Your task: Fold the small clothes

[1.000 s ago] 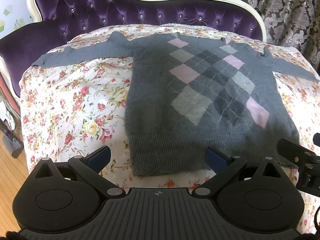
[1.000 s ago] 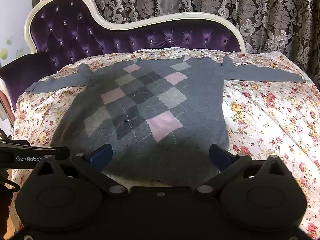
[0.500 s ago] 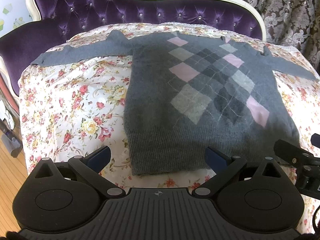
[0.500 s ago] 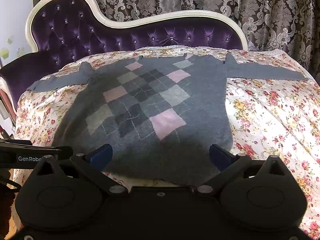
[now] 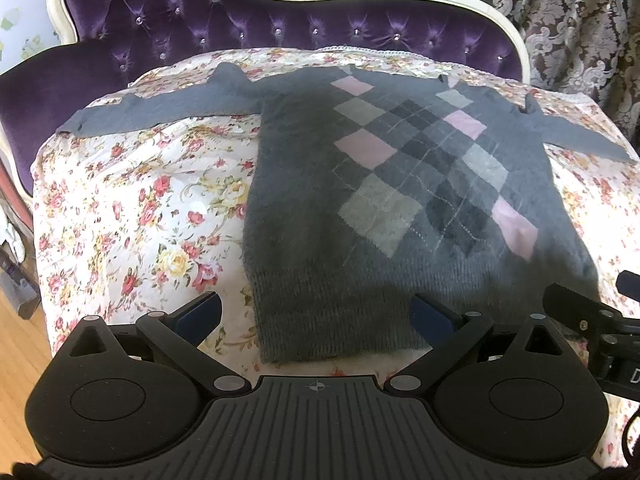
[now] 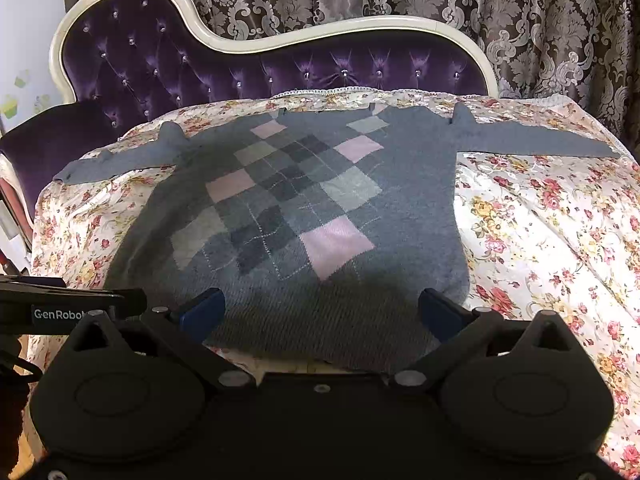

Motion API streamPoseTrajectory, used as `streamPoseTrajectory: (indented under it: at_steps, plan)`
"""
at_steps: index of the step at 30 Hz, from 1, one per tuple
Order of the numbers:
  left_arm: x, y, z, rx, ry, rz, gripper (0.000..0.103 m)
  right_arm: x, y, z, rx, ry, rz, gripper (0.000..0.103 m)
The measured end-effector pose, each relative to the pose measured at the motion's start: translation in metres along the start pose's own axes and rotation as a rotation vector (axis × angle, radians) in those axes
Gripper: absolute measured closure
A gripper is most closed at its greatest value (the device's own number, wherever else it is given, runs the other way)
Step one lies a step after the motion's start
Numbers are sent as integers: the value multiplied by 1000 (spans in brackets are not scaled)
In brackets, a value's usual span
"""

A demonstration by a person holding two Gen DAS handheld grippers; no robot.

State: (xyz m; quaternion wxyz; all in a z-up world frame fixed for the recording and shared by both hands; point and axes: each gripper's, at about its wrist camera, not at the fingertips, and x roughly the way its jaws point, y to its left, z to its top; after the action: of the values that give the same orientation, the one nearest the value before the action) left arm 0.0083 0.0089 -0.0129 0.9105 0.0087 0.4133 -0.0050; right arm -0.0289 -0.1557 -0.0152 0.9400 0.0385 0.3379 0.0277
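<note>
A grey sweater [image 5: 400, 200] [image 6: 304, 216] with a pink and grey diamond pattern lies flat on a floral cover, both sleeves spread out sideways. Its hem faces the grippers. My left gripper [image 5: 316, 316] is open and hovers over the hem's left corner, one blue pad over the cover and one over the knit. My right gripper [image 6: 320, 310] is open too, over the hem's right half. Neither holds any cloth. The right gripper's body shows at the right edge of the left wrist view, and the left one's body at the left edge of the right wrist view.
The floral cover [image 5: 132, 208] [image 6: 552, 232] drapes a purple tufted sofa with a cream frame [image 6: 280, 40]. Patterned curtains [image 6: 520, 12] hang behind. Wooden floor [image 5: 16, 360] lies off the sofa's left side.
Both grippers have drawn back and risen slightly, so the sweater sits a little farther off in both views. The sweater has not moved and the jaws stay open.
</note>
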Motion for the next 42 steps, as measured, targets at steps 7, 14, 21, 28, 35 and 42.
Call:
streamPoseTrajectory:
  at_steps: [7,14,21,28,35,42]
  plan:
    - [8,2,21,15,-29,-8,2,11,-10,13,54,46,61,1]
    - [24,0,51,35,-58,-5,2,27,-27,33,139,106,130,1]
    - [50,-16,76,149,-94,10,2,49,-57,59,225,123,149,1]
    - [71,-31,77,200,-46,-50,3,70,-91,75,261,140,105,1]
    - [42,-10,94,78,-54,-119,10,67,-105,73,370,209,175,1]
    - [21,-8,127,71,-152,-85,10,50,-117,100,391,151,201,1]
